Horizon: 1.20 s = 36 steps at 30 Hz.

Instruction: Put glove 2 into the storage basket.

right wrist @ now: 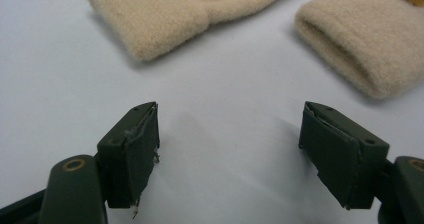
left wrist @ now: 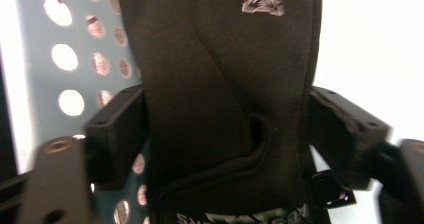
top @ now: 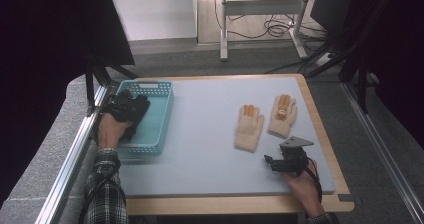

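- Over the teal basket (top: 157, 115) at the table's left edge, the left gripper (top: 131, 108) hangs low, a black glove (left wrist: 220, 109) lying between its jaws.
- Left jaws stand wide; in the left gripper view the pads seem to sit just clear of the glove on both sides, though blur makes contact hard to rule out. No earlier picture shows here, so I read it as let go, not gripped.
- Perforated basket wall (left wrist: 70, 59) shows just behind the glove, so the glove looks to be in the basket, or draped at its near side.
- Right gripper (top: 280, 163) rests near the table's right front, jaws spread wide with nothing between them, aimed at 2 beige gloves (top: 250, 126) (top: 282, 115) lying flat just beyond it.
- Risk 1: lifting the left gripper carelessly could snag the black glove on a pad and drag it back out.
- Risk 2: the light basket may slide if a jaw catches its rim.
- Risk 3: the beige cuffs (right wrist: 150, 19) lie close together, so a wide bite could pinch both.
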Tool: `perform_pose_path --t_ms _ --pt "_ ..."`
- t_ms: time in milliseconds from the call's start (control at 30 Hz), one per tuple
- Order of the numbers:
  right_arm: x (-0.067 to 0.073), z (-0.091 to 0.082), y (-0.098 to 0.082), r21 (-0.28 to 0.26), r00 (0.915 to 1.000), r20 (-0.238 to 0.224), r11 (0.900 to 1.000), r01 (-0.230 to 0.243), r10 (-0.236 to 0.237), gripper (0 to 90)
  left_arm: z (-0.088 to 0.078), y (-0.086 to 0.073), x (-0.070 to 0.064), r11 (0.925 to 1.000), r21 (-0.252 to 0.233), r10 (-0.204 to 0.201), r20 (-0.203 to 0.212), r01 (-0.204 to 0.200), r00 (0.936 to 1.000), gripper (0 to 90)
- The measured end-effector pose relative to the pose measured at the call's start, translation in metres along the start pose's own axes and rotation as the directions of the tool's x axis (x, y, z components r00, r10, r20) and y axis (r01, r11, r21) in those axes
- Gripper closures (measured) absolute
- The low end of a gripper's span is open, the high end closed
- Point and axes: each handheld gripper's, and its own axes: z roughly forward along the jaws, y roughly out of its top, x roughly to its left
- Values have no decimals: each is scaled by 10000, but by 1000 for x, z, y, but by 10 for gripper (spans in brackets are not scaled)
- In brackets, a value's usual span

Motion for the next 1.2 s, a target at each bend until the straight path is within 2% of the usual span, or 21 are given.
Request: perform_pose_path --t_ms 100,200,300,500,533,633,933,1133,1200 --pt "0 0 0 3 10000 1 10000 -2 2 234 -6 -1 0 9997 -219 88 160 -84 9998 108" --pt "0 0 0 3 10000 1 10000 1 -1 234 -15 -3 4 9973 -715 -137 758 191 9970 77" --pt "0 0 0 3 10000 0 10000 1 -1 234 -23 -6 8 9922 -1164 -283 1432 452 9893 57" --pt "0 0 0 4 10000 2 10000 3 -3 234 -33 -12 4 9837 -1788 145 1865 194 9823 38" --pt "0 0 0 4 10000 3 10000 6 -6 233 -35 -13 4 9811 -1929 223 1926 156 9810 37" --pt "0 0 0 4 10000 3 10000 6 -6 234 -41 -14 -1 9706 -2389 286 2377 299 9709 34" --pt "0 0 0 4 10000 5 10000 9 -9 234 -54 -17 -18 9501 -3113 735 2848 197 9558 19" --pt "0 0 0 9 10000 6 10000 5 -5 233 -67 -19 -39 9249 -3800 1393 3155 -95 9386 13" --pt "0 0 0 10 10000 6 10000 9 -9 233 -70 -20 -44 9191 -3935 1573 3194 -202 9345 12"
